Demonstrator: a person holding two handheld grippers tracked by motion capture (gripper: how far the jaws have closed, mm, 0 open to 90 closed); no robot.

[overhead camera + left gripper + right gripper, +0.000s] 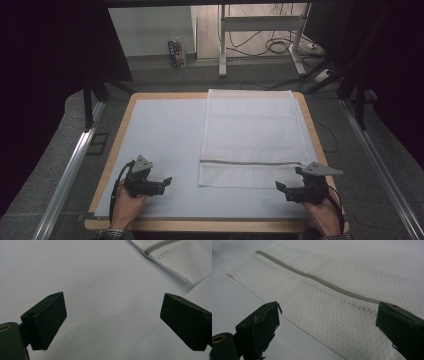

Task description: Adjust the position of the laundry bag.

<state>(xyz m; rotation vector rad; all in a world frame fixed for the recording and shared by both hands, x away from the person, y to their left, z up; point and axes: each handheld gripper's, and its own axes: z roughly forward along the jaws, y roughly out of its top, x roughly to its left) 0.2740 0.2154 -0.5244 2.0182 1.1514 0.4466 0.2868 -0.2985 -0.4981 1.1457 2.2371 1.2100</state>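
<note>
**Both grippers wide open beside a flat mesh bag**

Right gripper [327,330] first: jaws spread far apart, gripping nothing, hovering low over the near right corner of the white mesh laundry bag [352,290]. Left-hand jaw over bare sheet just off the bag's near edge, right-hand jaw over the mesh near the end of the grey zipper [317,277]. No visible contact with the fabric.

Over to the left gripper [113,322]: jaws equally wide, empty, pointing across bare pale sheet [95,285]. Mesh bag's near left corner [185,262] up ahead at top right, well clear of both jaws, zipper end [157,246] just visible.

From the high view: left gripper [167,181] held by a hand [125,207] at the near left of the table, apart from the bag. Right gripper [280,187] held by the other hand [325,215] at the near right, just beside the bag's near right corner. Mesh bag [250,135] spread flat on the right half of the pale sheet [160,135], long side running away from the person, zipper band [250,162] crossing it near the front edge. Sheet covering a wooden table [114,150], light rim showing all round. Grey floor [55,150] beyond, metal desk legs [222,45] and loose cables [275,45] at the far side.
</note>
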